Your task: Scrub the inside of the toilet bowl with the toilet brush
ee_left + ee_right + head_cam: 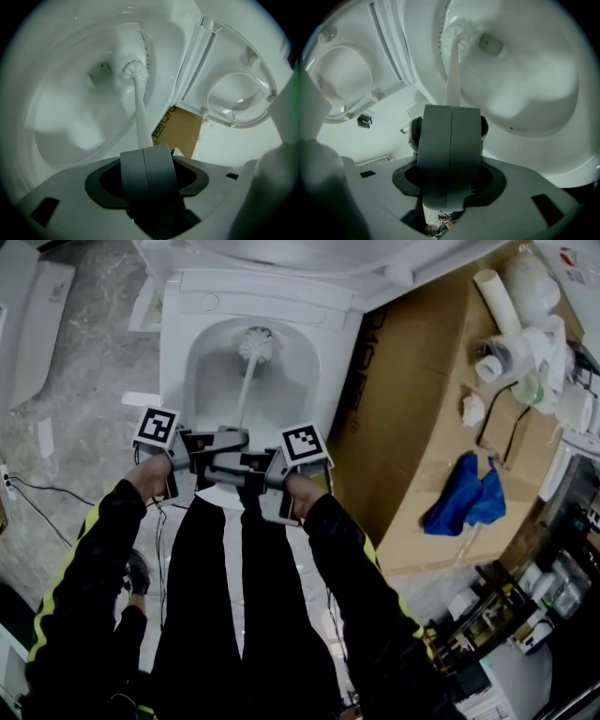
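The white toilet bowl (202, 381) stands open, straight ahead of me in the head view. A white toilet brush has its bristle head (255, 343) against the far inner wall of the bowl. Its thin handle (242, 399) slants back toward me. My left gripper (220, 439) and right gripper (246, 465) meet at the handle's near end, both shut on it. In the left gripper view the jaws (144, 152) are pressed together, and the handle (140, 117) rises to the brush head (136, 71). In the right gripper view the jaws (451, 112) are also together below the handle (453, 79).
The seat and lid (281, 259) are raised behind the bowl. A large cardboard box (422, 409) lies right of the toilet, with a blue cloth (464, 498) and white pipe parts (511, 329) on it. Cables (37, 493) run over the grey floor at left.
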Demonstrator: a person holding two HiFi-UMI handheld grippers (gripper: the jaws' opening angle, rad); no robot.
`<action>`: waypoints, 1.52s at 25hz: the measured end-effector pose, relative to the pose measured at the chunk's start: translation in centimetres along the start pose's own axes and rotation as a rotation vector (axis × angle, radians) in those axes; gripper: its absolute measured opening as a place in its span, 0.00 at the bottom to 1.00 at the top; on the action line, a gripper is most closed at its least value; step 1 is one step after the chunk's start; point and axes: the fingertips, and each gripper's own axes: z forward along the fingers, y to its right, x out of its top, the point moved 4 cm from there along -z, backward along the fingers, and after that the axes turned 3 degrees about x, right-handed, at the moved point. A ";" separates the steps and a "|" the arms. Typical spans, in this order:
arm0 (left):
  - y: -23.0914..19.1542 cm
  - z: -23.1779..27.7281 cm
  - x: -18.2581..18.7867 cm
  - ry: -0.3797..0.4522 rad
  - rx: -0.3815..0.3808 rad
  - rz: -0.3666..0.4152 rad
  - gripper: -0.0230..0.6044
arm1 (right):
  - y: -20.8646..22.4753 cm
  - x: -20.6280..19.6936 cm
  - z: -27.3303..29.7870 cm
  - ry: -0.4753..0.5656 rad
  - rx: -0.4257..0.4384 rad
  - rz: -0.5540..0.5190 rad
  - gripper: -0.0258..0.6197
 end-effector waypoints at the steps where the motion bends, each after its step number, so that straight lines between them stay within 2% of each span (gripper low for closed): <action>1: 0.0 0.1 0.0 -0.004 0.002 0.002 0.44 | 0.0 0.0 -0.1 0.005 0.001 -0.003 0.35; 15: -0.7 2.3 -1.1 -0.068 0.028 -0.022 0.45 | 1.0 -0.6 -2.2 0.078 0.003 0.000 0.36; 30: -2.1 3.2 -3.3 -0.121 0.053 -0.088 0.45 | 2.5 -2.6 -3.3 0.159 0.009 0.055 0.36; 38: -3.7 3.0 -5.5 -0.123 0.103 -0.168 0.45 | 4.1 -4.7 -3.3 0.199 0.035 0.137 0.36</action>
